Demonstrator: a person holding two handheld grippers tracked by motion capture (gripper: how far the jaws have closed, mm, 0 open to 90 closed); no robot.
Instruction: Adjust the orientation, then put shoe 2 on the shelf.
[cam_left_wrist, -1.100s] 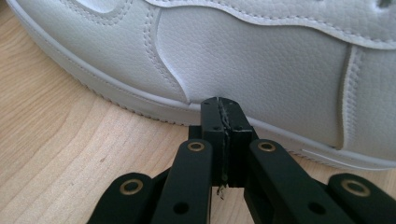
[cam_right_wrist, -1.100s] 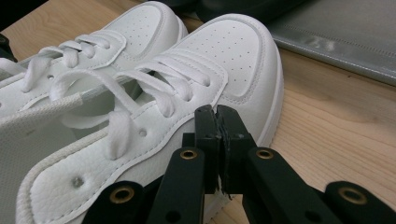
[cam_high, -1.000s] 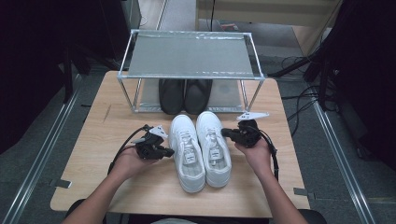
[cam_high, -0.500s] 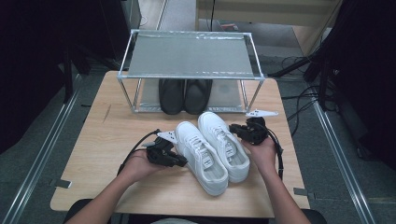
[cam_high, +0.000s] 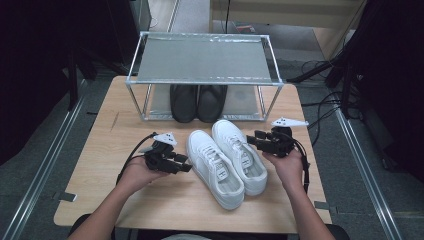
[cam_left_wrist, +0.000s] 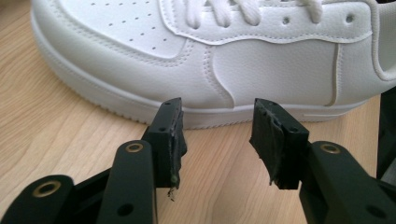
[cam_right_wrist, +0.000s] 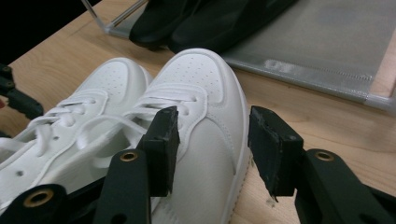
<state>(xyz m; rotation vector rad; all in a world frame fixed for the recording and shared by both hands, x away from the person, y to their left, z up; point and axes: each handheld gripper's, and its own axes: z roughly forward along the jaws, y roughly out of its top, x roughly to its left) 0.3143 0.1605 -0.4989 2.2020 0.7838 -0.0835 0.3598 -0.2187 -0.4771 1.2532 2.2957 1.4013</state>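
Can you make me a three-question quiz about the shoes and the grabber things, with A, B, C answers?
1. Where are the black shoes?
A. on top of the rack
B. on the lower shelf of the rack
C. on the floor

2. How many white sneakers lie on the table?
A. one
B. two
C. four

3. How are the jaws of the left gripper?
A. open, with nothing between them
B. shut on a lace
C. shut on a black shoe

Answers:
1 B, the high view shows the dark pair under the grey top shelf.
2 B, two white shoes lie side by side between the two grippers.
3 A, the left gripper view shows a gap between the jaws, just short of the sneaker's side.
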